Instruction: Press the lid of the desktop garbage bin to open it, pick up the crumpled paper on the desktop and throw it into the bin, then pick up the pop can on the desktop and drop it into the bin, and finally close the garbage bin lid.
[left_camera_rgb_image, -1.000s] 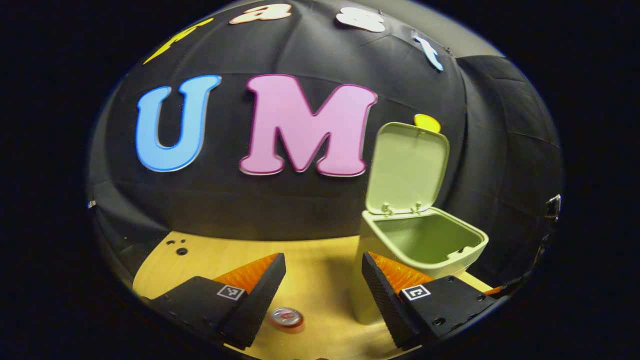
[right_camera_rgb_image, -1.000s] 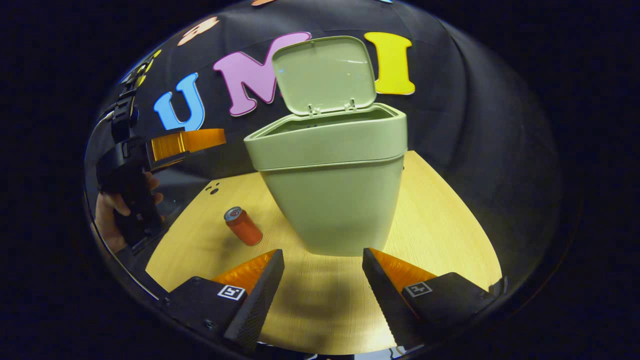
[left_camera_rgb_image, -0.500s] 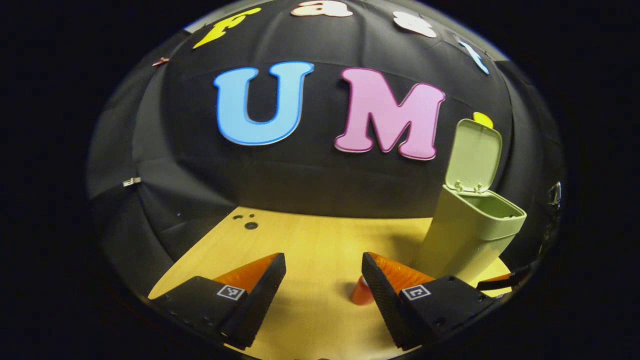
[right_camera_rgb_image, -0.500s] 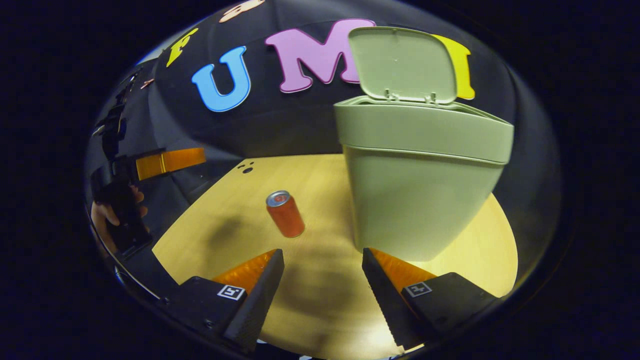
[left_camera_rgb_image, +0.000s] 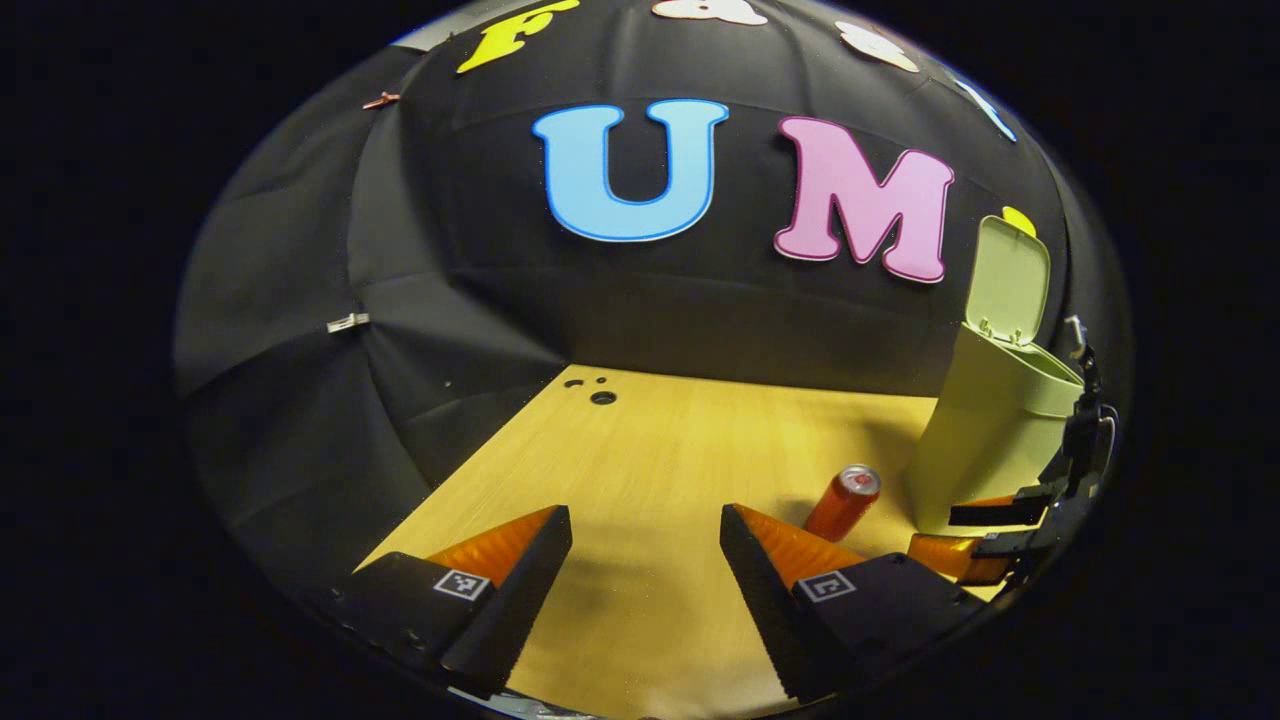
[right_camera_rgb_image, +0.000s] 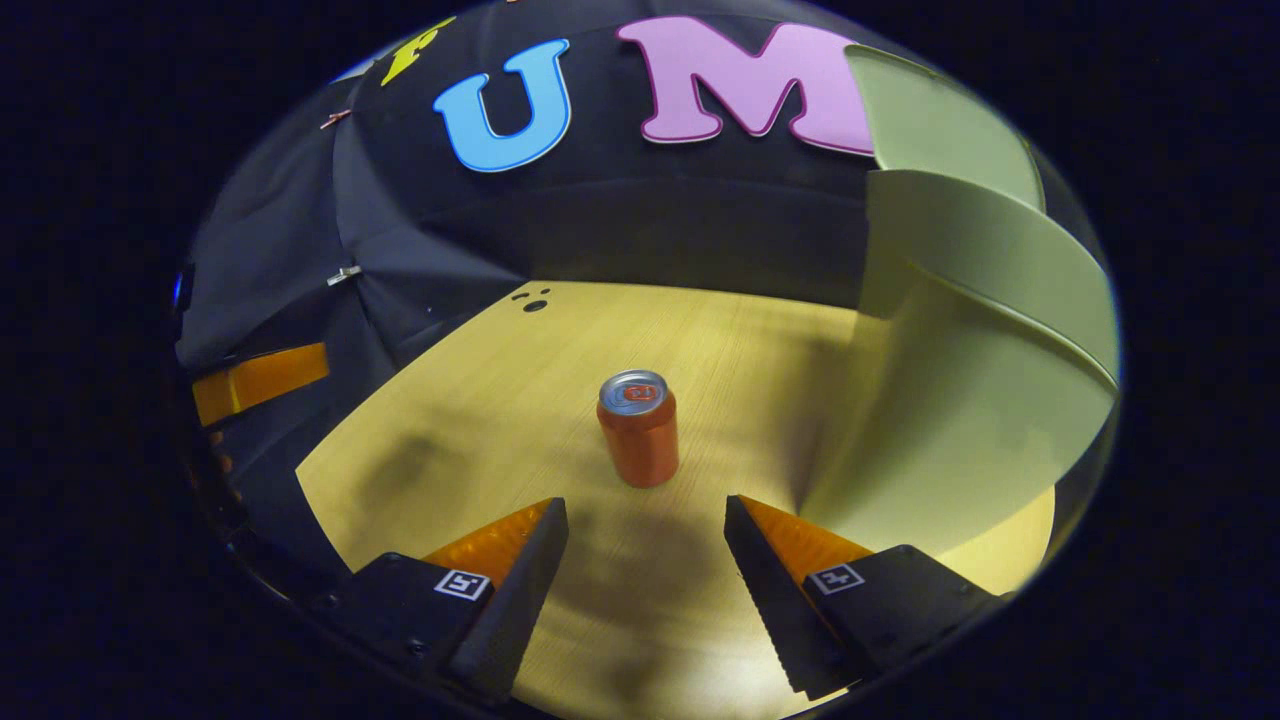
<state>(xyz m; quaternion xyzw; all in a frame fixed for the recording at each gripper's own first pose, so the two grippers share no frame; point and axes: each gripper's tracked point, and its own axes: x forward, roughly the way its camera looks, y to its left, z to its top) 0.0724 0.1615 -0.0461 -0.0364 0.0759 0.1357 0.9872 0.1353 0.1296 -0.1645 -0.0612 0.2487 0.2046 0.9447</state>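
An orange pop can (right_camera_rgb_image: 638, 430) stands upright on the wooden table, just ahead of my right gripper (right_camera_rgb_image: 645, 590) and centred between its fingers. That gripper is open and holds nothing. The pale green bin (right_camera_rgb_image: 960, 400) rises close on the right, its lid (right_camera_rgb_image: 930, 120) swung up. In the left gripper view the can (left_camera_rgb_image: 843, 502) stands ahead to the right, beside the bin (left_camera_rgb_image: 985, 440) with its raised lid (left_camera_rgb_image: 1010, 285). My left gripper (left_camera_rgb_image: 645, 590) is open over bare table, nothing in it. The right gripper (left_camera_rgb_image: 975, 535) shows low beside the bin.
The wooden table (right_camera_rgb_image: 480, 420) has a few small holes (right_camera_rgb_image: 535, 305) near its far left corner, and black cloth walls close it in behind and to the left. The left gripper (right_camera_rgb_image: 260, 378) shows at the left edge of the right gripper view.
My right gripper has swung left from the bin to face the can, now centred and closer. My left gripper has drawn back and turned left, so bin and can sit farther right.
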